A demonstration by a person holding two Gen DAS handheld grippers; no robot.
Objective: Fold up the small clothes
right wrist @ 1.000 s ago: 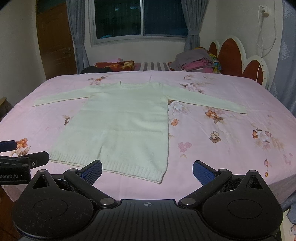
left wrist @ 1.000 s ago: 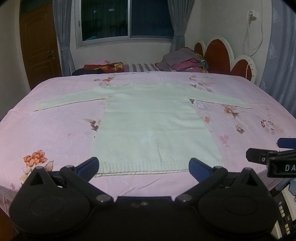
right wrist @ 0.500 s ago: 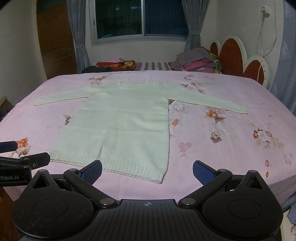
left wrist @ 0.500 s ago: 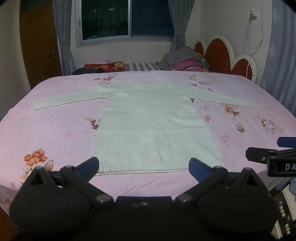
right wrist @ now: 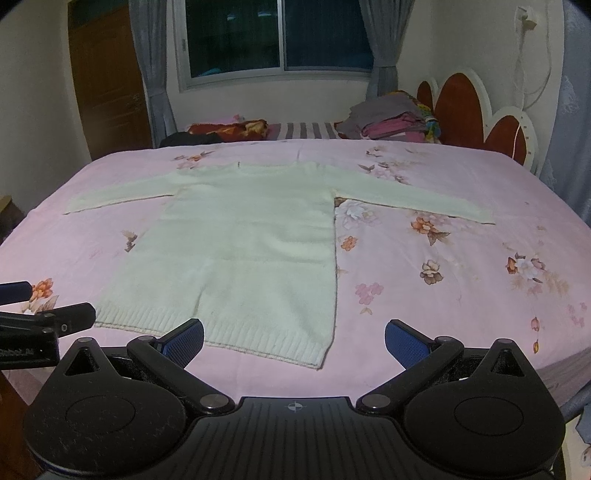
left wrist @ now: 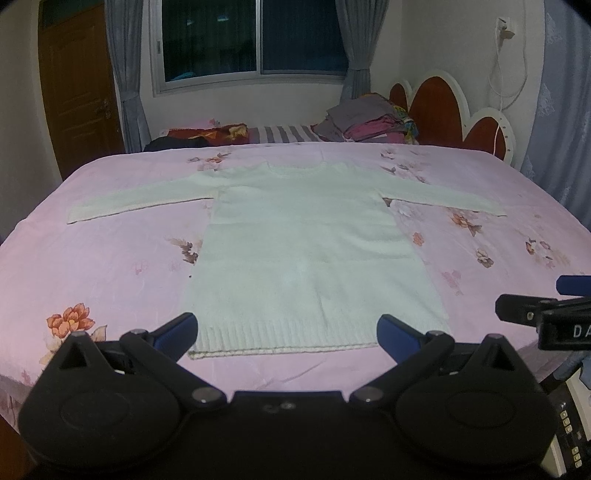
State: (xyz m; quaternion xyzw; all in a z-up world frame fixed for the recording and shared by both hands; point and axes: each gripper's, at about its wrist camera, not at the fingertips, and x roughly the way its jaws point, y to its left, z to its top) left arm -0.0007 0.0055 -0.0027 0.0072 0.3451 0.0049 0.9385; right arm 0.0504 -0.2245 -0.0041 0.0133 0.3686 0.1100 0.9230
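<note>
Pink bedsheet, pale sweater flat w/ sleeves spread, hem nr front edge, left gripper & right gripper wide open, empty

White letters "D A" show on the right claw at the frame's edge. The left claw carries blurred lettering, seemingly "Robot.AI".

Both wrist cameras look from the near edge of the pink floral-sheeted bed toward the far dark window, low and close above it. The left view faces the pale knitted long-sleeved sweater squarely; the right view sits further right, seeing it left of centre. Both share bed, sweater and far wall.
</note>
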